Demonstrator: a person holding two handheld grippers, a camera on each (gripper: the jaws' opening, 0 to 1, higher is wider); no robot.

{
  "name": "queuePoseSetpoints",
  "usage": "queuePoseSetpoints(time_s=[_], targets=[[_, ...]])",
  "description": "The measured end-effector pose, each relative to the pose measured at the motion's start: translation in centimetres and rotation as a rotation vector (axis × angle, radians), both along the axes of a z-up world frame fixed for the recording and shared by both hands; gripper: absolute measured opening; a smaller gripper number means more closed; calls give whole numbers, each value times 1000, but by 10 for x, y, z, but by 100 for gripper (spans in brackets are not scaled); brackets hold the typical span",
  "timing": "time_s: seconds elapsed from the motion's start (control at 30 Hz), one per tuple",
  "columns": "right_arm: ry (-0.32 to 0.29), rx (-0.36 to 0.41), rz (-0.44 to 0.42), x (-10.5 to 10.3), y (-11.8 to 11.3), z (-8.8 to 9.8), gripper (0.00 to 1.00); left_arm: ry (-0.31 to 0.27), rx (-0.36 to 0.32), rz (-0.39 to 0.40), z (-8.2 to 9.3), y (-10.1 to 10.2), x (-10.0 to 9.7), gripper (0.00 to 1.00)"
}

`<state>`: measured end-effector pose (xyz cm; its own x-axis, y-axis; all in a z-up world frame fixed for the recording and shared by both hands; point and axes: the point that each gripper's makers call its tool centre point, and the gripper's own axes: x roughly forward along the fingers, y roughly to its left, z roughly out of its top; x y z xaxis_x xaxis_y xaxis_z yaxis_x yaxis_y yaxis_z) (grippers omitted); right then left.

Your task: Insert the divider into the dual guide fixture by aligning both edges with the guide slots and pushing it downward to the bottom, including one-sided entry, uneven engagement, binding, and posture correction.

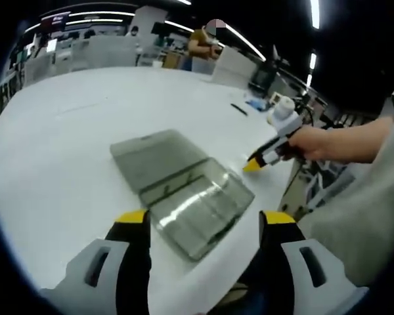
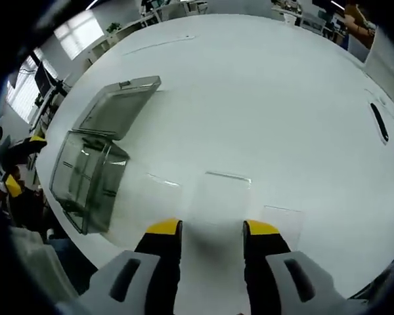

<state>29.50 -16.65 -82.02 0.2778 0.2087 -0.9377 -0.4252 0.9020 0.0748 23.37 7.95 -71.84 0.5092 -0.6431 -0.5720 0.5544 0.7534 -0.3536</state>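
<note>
The fixture is a clear grey box [image 1: 200, 210] [image 2: 88, 174] on the white table, with its hinged lid [image 1: 154, 154] [image 2: 118, 105] lying open and flat beside it. Faint ribs show inside the box. My left gripper [image 1: 205, 217] stands open just short of the box's near end, nothing between its jaws. Several clear divider sheets lie flat on the table; one [image 2: 223, 190] is just ahead of my right gripper [image 2: 213, 228], which is open and empty. That right gripper [image 1: 262, 157] is held in a hand to the right of the box. The left gripper [image 2: 20, 154] shows beyond the box.
A black pen-like object [image 1: 240, 109] [image 2: 379, 121] lies far across the white table [image 1: 85, 131] [image 2: 269, 85]. Another clear sheet [image 2: 282, 220] lies by the table's near edge. A person stands at the back among desks and monitors.
</note>
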Motion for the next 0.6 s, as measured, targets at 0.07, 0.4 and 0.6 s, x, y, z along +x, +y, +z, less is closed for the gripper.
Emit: queuePoseSetpoints(time_s=[0.07,0.4,0.6], targets=[[3,-31,14,1,-2,-1,31,-2,2,-7,1,-2,1,64],[16,-63,1,2,-4,-2,30,-13,33,-58,-2,-6,3,64],[31,-96,24,2,-5,-4,30,-36,74,-112,-2,-11,3,64]])
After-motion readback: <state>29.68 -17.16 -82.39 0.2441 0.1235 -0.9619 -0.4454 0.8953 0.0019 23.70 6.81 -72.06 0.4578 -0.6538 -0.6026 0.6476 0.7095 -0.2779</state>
